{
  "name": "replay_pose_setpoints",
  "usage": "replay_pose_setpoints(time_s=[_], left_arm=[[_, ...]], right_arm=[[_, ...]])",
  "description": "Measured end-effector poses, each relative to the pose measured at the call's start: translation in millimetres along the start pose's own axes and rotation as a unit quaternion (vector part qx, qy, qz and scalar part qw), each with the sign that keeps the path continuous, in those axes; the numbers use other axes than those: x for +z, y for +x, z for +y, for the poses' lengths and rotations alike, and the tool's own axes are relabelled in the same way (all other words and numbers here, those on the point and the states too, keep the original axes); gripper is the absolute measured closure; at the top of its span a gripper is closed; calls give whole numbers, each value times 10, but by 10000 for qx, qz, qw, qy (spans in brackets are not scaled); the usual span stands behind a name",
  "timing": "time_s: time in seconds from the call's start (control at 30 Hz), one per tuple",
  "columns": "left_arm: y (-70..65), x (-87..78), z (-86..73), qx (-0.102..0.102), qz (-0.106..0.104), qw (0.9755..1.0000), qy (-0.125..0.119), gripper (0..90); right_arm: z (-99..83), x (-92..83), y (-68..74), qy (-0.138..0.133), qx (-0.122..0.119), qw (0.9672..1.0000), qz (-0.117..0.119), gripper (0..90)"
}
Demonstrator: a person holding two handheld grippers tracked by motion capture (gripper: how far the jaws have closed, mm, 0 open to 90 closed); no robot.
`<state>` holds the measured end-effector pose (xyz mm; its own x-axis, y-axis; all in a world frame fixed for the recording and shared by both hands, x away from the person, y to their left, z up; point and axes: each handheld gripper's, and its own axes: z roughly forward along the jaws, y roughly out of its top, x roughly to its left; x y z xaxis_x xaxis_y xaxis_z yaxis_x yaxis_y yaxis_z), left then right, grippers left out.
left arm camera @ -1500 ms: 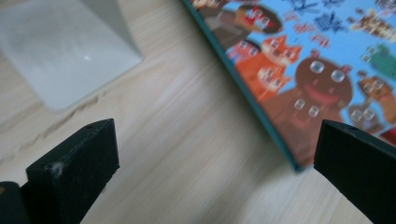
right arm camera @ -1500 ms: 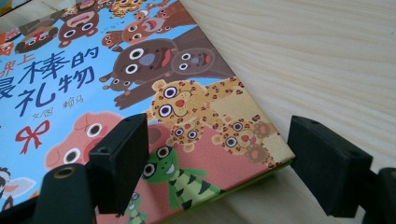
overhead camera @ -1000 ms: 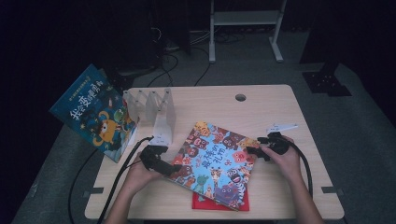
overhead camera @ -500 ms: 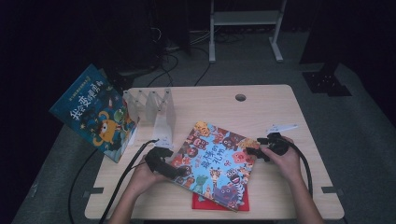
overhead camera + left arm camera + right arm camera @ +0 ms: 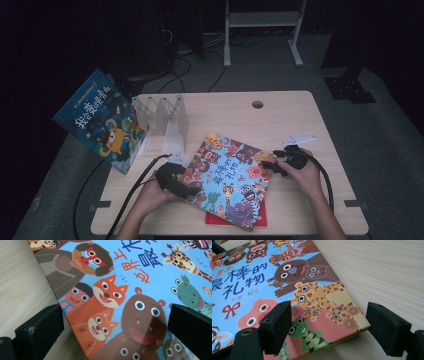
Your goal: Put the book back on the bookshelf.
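A picture book with cartoon animals (image 5: 230, 180) lies flat on the table, on top of a red book (image 5: 214, 218) that peeks out at the front. My left gripper (image 5: 190, 189) is at the picture book's left edge. In the left gripper view the left gripper (image 5: 115, 327) is open, one jaw over bare wood and the other over the cover (image 5: 140, 277). My right gripper (image 5: 268, 165) is at the book's right corner. In the right gripper view the right gripper (image 5: 332, 327) is open and straddles that corner of the book (image 5: 317, 295).
A clear divider rack (image 5: 162, 117) stands at the table's back left, with a blue picture book (image 5: 100, 120) leaning against its left side. A small white label (image 5: 299, 139) lies beyond the right hand. The table (image 5: 280, 115) has a cable hole (image 5: 257, 104).
My left gripper has slid right and slightly nearer, so that its jaws now span the animal book's left edge. The right gripper and the books have hardly moved.
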<state>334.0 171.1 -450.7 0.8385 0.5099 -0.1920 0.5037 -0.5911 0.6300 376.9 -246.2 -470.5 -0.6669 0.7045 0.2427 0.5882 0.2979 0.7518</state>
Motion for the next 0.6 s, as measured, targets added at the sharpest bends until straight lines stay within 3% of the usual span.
replay_pose_setpoints(time_s=[0.43,0.6], left_arm=[[-169,-101,-134,-79,52,9999,93,0],[-145,-110,-128,-97,-7,9998,170,0]], right_arm=[[-35,-1,153,54,-127,9998,123,208],[-40,-17,167,63,-117,9998,117,224]])
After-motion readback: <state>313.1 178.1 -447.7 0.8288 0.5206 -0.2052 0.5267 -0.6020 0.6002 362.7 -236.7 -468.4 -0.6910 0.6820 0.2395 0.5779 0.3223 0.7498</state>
